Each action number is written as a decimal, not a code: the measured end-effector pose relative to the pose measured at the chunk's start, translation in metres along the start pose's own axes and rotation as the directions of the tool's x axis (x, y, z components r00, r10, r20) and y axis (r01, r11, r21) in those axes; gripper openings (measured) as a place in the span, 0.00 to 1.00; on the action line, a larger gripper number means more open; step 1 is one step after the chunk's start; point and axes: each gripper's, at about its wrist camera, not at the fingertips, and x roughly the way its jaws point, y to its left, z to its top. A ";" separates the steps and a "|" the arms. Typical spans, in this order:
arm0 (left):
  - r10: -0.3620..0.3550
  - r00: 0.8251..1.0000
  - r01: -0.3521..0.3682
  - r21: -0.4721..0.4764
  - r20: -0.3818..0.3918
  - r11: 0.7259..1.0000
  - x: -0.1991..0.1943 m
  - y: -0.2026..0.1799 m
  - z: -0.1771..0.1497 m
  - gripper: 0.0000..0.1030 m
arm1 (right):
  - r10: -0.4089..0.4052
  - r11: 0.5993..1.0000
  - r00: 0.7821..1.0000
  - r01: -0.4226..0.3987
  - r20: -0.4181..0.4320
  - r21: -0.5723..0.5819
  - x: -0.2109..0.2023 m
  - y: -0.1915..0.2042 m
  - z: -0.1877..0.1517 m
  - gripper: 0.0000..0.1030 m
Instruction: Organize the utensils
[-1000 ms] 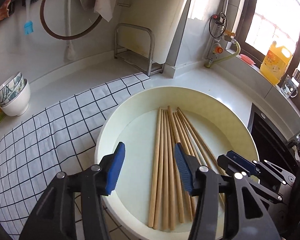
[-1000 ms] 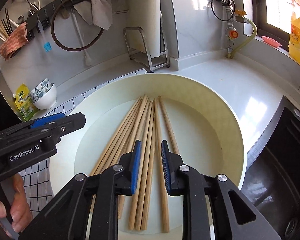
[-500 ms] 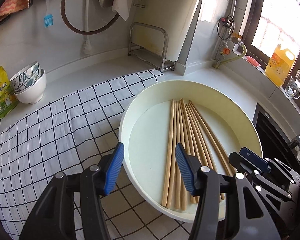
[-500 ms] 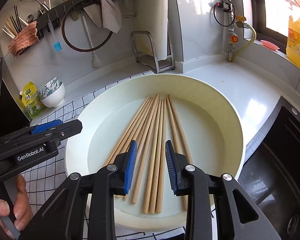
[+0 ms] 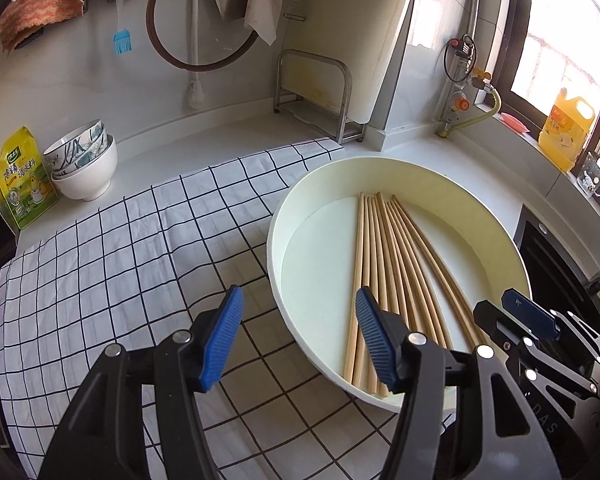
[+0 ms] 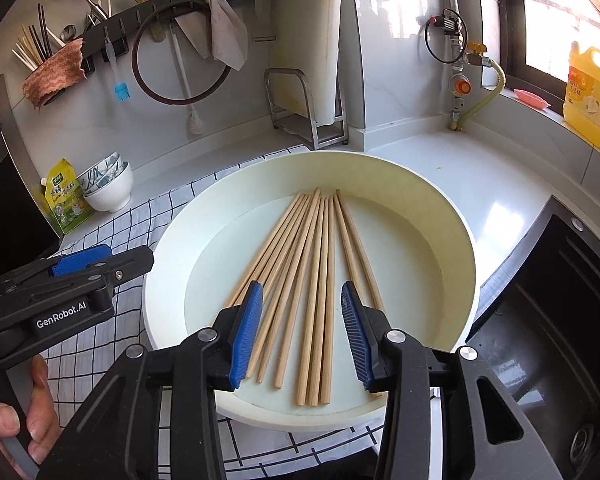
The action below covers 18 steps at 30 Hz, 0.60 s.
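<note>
While the wooden chopsticks point(image 6: 312, 280) lie fanned in the cream basin point(image 6: 440, 216), our right tool point(image 6: 300, 332) has just been opening, empty; left tool point(image 5: 296, 340) gapes wide, empty too.

Sunlit window point(image 6: 568, 12) over white counter point(image 6: 460, 168), tiled wall point(image 5: 80, 80)

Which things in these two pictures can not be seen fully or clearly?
- Chopsticks, right wrist view: the near ends of some lie behind the right gripper, so a sure count is not possible.
- Sink, right wrist view: cut off by the picture's edge.
- Yellow pouch, left wrist view: its print is too small to read.
- Hand, right wrist view: cut off at the corner.
</note>
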 end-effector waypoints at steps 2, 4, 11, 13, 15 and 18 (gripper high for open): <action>0.005 1.000 -0.005 -0.001 0.003 1.000 -0.002 0.001 -0.001 0.56 | -0.002 1.000 1.000 0.002 0.001 0.000 -0.001 0.001 -0.001 0.40; 0.008 1.000 -0.008 -0.003 0.005 1.000 -0.005 0.002 -0.003 0.57 | -0.002 1.000 1.000 0.002 0.001 0.000 -0.002 0.001 -0.001 0.40; 0.017 1.000 -0.017 -0.007 0.018 1.000 -0.011 0.003 -0.005 0.66 | -0.003 1.000 1.000 0.003 0.006 -0.004 -0.006 0.004 -0.003 0.42; 0.017 1.000 -0.016 -0.005 0.020 1.000 -0.013 0.003 -0.005 0.66 | -0.004 1.000 1.000 0.004 0.008 -0.002 -0.008 0.004 -0.003 0.42; 0.019 1.000 -0.018 -0.005 0.022 1.000 -0.014 0.003 -0.006 0.67 | -0.006 1.000 1.000 0.006 0.010 -0.001 -0.010 0.005 -0.003 0.43; 0.024 0.999 -0.023 -0.007 0.028 1.000 -0.017 0.004 -0.007 0.72 | -0.009 1.000 1.000 0.009 0.015 -0.001 -0.012 0.005 -0.003 0.45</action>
